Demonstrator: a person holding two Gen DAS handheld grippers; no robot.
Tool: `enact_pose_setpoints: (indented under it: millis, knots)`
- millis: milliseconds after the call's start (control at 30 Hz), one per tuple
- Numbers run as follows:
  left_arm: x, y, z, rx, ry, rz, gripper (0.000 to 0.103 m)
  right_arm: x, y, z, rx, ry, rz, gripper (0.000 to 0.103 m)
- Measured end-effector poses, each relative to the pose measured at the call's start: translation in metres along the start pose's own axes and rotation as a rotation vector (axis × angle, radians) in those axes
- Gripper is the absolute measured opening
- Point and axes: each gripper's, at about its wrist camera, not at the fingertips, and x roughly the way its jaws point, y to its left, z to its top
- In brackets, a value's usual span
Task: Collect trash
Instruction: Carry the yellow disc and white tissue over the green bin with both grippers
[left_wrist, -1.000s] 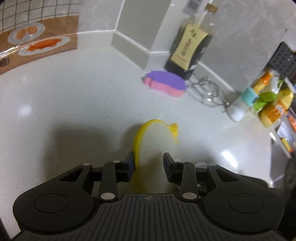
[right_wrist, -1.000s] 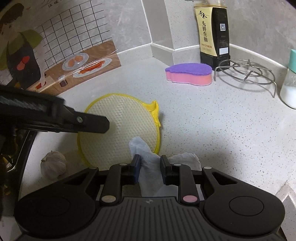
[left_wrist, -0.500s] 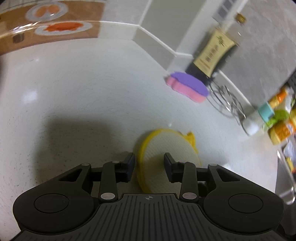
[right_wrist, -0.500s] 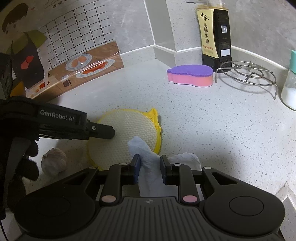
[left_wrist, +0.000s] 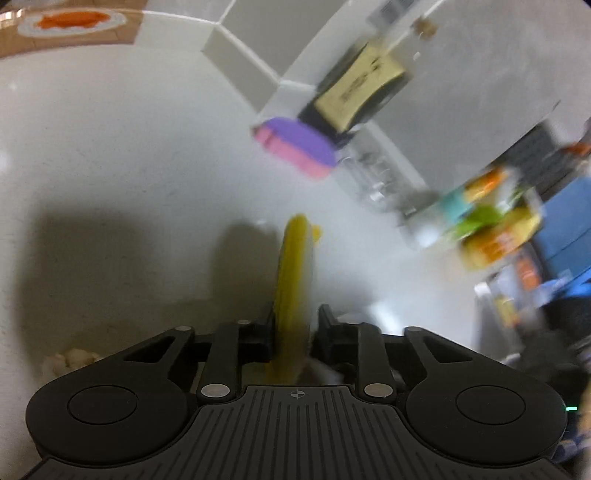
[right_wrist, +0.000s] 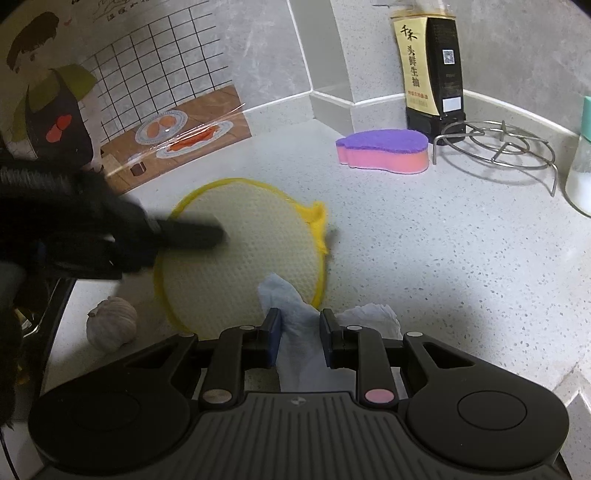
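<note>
Countertop (right_wrist: 424, 258), pale and speckled, fills both wrist views. Left gripper (left_wrist: 295, 325) has its jaws closing around a round yellow-rimmed mesh pad (left_wrist: 293, 280), seen edge-on and standing up between the fingers (this view is blurred, so firm contact is hard to judge). From the right wrist view the same pad (right_wrist: 243, 254) lies ahead and left of the right gripper (right_wrist: 298, 332), with the left gripper (right_wrist: 192, 234) reaching across it. Right gripper is pinched on a crumpled pale tissue (right_wrist: 295, 314). A garlic bulb (right_wrist: 110, 325) sits to its left, a purple-and-pink sponge (right_wrist: 384, 151) far ahead, beside a dark sauce bottle (right_wrist: 428, 66).
</note>
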Motion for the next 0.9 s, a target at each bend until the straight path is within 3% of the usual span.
enact_pose_setpoints:
  millis: [133, 233, 300, 333, 367, 467, 633, 700, 733, 833, 900]
  knots:
    - [-0.005, 0.01, -0.005, -0.091, -0.035, -0.016, 0.019, -0.005, 0.001, 0.001, 0.0, 0.011, -0.002, 0.023]
    - [-0.024, 0.007, -0.011, -0.084, -0.089, 0.009, 0.019, -0.031, -0.003, 0.007, 0.008, -0.038, 0.009, 0.027]
    - [-0.043, 0.006, -0.016, -0.07, -0.137, 0.004, 0.019, -0.056, -0.005, 0.01, -0.014, -0.098, -0.013, 0.047]
    - [-0.053, 0.005, -0.022, -0.062, -0.157, 0.0, 0.018, -0.068, -0.006, 0.008, -0.031, -0.123, -0.04, 0.065]
    - [-0.061, 0.005, -0.027, -0.06, -0.17, 0.0, 0.018, -0.076, -0.007, 0.007, -0.045, -0.133, -0.064, 0.074]
    - [-0.075, 0.003, -0.035, -0.049, -0.179, 0.015, 0.018, -0.082, -0.006, -0.005, -0.08, -0.084, -0.108, 0.074]
    - [-0.081, -0.003, -0.038, 0.039, -0.178, 0.076, 0.018, -0.056, 0.003, -0.021, -0.088, 0.002, -0.175, 0.074]
    - [-0.083, -0.002, -0.04, 0.06, -0.165, 0.056, 0.019, -0.041, 0.003, -0.023, -0.045, 0.053, -0.189, 0.072]
    - [-0.083, -0.001, -0.041, 0.07, -0.158, 0.048, 0.019, -0.036, 0.003, -0.025, -0.018, 0.075, -0.195, 0.065]
    - [-0.081, 0.002, -0.042, 0.081, -0.139, 0.036, 0.019, -0.039, 0.013, -0.022, 0.013, 0.077, -0.19, 0.012]
    - [-0.083, 0.0, -0.044, 0.092, -0.144, 0.036, 0.019, -0.053, 0.018, -0.021, 0.062, 0.042, -0.153, 0.012]
